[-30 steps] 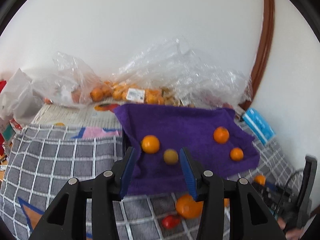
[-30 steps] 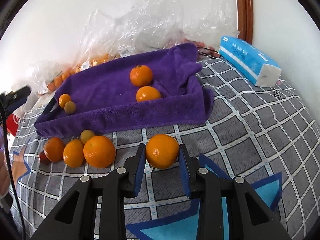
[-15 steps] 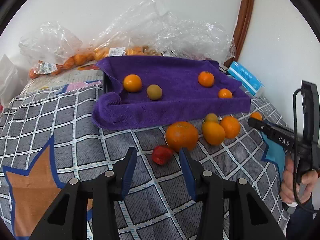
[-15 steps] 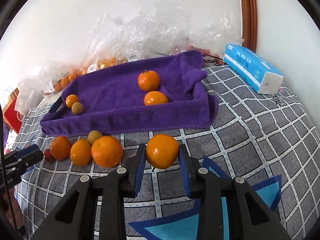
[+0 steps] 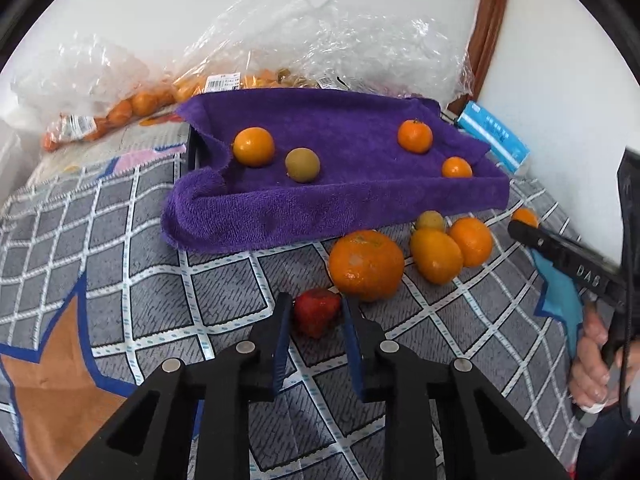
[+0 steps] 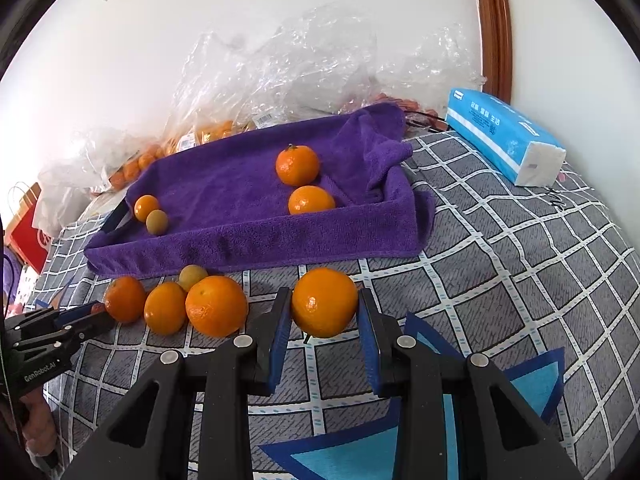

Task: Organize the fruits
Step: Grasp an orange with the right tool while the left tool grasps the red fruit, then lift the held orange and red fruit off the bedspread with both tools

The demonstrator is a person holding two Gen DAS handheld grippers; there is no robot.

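Note:
My left gripper [image 5: 316,308] is low over the checked bedspread, its jaws closing on a red strawberry [image 5: 316,314]; both blue pads touch its sides. My right gripper [image 6: 323,300] is shut on an orange [image 6: 324,308] held just above the spread. A purple towel-lined tray [image 5: 320,208] lies behind, holding three oranges and a greenish-brown fruit [image 5: 302,165]. Loose between the grippers sit a large orange [image 5: 366,264], two smaller oranges [image 5: 436,255] and a small yellowish fruit [image 5: 430,221].
Clear plastic bags [image 5: 320,40] with more oranges are heaped against the white wall behind the tray. A blue tissue pack [image 6: 504,148] lies at the right, a red bag [image 6: 24,224] at the far left. A person's hand [image 5: 596,364] holds the right gripper's handle.
My left gripper came down from over the tray to the bedspread and closed around the strawberry. The right gripper kept still with its orange.

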